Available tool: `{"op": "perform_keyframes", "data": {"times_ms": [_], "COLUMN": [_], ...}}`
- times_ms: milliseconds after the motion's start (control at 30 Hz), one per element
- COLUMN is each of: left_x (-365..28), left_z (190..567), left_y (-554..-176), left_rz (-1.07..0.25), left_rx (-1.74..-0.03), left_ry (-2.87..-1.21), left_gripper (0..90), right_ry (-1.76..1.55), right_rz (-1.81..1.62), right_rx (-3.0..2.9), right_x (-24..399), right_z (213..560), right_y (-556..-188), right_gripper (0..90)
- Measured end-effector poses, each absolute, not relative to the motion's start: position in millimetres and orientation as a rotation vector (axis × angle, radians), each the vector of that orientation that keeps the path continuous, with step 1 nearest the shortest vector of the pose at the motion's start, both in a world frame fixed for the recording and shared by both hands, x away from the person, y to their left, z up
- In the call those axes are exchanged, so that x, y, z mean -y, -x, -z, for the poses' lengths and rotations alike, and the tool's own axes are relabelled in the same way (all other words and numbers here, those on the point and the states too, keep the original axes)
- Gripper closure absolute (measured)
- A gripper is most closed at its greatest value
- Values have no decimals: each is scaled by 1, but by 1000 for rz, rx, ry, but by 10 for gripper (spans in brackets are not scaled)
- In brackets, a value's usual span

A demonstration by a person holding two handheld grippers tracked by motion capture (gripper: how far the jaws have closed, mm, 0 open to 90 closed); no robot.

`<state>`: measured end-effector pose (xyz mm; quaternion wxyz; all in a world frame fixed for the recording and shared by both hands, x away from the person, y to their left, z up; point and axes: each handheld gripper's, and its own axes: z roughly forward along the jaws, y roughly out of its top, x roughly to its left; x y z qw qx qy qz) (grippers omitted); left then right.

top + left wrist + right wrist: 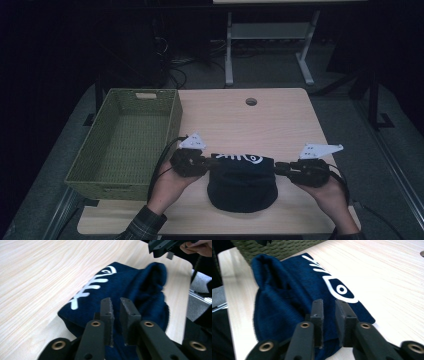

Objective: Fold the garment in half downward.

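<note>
A dark navy knitted beanie (242, 182) lies near the front edge of the pale wooden surface (280, 120), its rounded crown toward the person and its folded band away. The band carries a white fish-skeleton print with a ringed eye. The left claw (115, 312) has its jaws drawn narrow and pinches the knit at one end of the band; the right claw (329, 312), equally narrow, pinches the cloth at the other end, so the hat lies between the two hands. Farther back and to the left, a green woven basket (172, 117) stands on the surface beside the hat.
</note>
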<state>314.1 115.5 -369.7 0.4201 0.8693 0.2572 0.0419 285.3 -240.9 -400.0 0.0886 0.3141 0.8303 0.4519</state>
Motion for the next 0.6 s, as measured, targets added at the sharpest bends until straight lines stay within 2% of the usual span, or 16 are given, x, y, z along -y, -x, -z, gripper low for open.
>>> {"op": "perform_keyframes", "data": {"times_ms": [133,200,600], "left_x": [-110,-108,-91], "left_z": [375,379,411], "left_y": [-328,-336,-371], "left_rz": [-102,-106,-118], "left_rx": [-687,-714,-809], "left_ry": [-2166,-2176,-2254], "left_gripper": [896,897,899], "right_ry": [-933,-928,-932], "right_rz": [-1339,-1351,-1365], "right_rx": [-2480,-2489,-2540], "right_x": [234,232,230], "right_z": [403,405,414], "right_y": [-297,-301,-295], "right_gripper": [863,886,898]}}
